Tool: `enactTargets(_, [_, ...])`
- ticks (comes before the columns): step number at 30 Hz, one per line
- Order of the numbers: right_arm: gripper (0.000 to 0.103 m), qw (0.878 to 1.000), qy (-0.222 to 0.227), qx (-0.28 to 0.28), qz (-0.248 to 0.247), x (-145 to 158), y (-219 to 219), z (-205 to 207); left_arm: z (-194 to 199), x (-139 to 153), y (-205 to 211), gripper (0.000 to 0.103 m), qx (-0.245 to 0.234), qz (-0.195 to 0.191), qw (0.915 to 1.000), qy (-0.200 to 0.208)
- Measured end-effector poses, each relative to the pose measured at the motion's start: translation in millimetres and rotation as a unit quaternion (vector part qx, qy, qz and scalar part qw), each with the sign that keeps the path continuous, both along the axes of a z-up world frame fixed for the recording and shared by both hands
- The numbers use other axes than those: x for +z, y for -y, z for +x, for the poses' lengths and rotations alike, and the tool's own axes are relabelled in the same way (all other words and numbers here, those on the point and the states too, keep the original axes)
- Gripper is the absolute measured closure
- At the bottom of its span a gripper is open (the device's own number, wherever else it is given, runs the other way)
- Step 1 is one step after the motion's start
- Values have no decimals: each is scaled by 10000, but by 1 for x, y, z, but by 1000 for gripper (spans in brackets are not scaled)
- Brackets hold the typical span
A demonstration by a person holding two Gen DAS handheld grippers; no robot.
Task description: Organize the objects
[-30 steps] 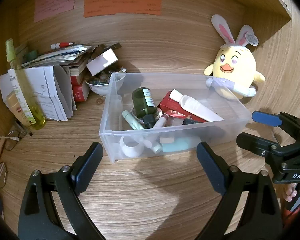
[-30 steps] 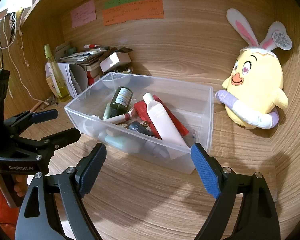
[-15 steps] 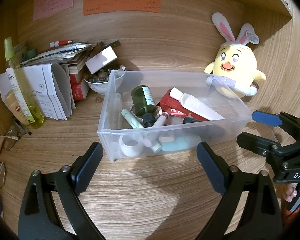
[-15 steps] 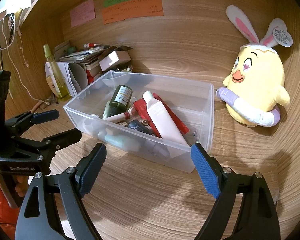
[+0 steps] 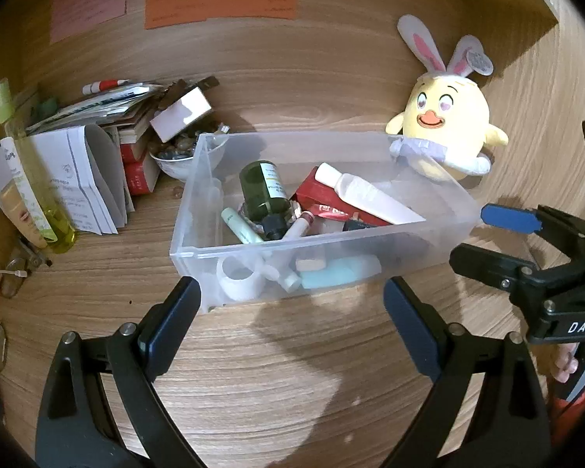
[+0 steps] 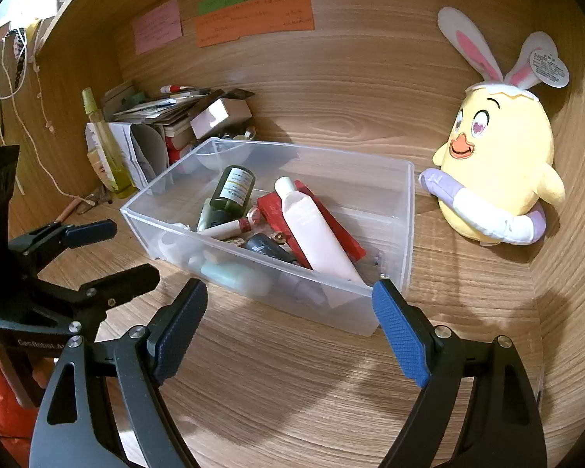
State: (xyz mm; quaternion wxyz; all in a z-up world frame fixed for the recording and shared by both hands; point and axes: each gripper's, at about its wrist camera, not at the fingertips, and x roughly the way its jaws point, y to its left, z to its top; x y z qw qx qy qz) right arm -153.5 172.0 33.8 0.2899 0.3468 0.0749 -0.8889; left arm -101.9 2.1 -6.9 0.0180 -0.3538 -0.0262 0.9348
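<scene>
While neither tool holds anything, the clear bin (image 5: pixel 440 226) sits at twelve o'clock of both, its long axis running nine to three in the left view. Left gripper (image 5: pixel 292 327) stands nearer, jaws wide and empty, just short of the front wall. Right gripper (image 6: pixel 288 323) is likewise wide, empty, by the bin's corner. Bottles and a white tube (image 6: pixel 312 230) lie jumbled inside.

Clear plastic bin (image 5: pixel 199 241) on the wooden desk (image 5: pixel 292 370), set toward the back wall, holding a jumble: dark green bottle (image 5: pixel 263 191) lying flat, white tube (image 5: pixel 366 199) slanted over a red box (image 5: pixel 312 195), pale blue item (image 5: pixel 339 271) against the front wall.
</scene>
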Motion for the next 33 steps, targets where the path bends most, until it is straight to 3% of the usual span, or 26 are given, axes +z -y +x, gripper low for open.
enactTargets(19, [18,10000,13,22,13,-1,6,1,7,3,3,1,128,52,9998,-134])
enactTargets(28, [18,9999,-130,43,38,6,9,10,11,3,15,1,189,324,9992,-120])
enactTargets(33, [18,9998,-169,34,67,8,10,13,14,5,11,1,214,210,9992,-273])
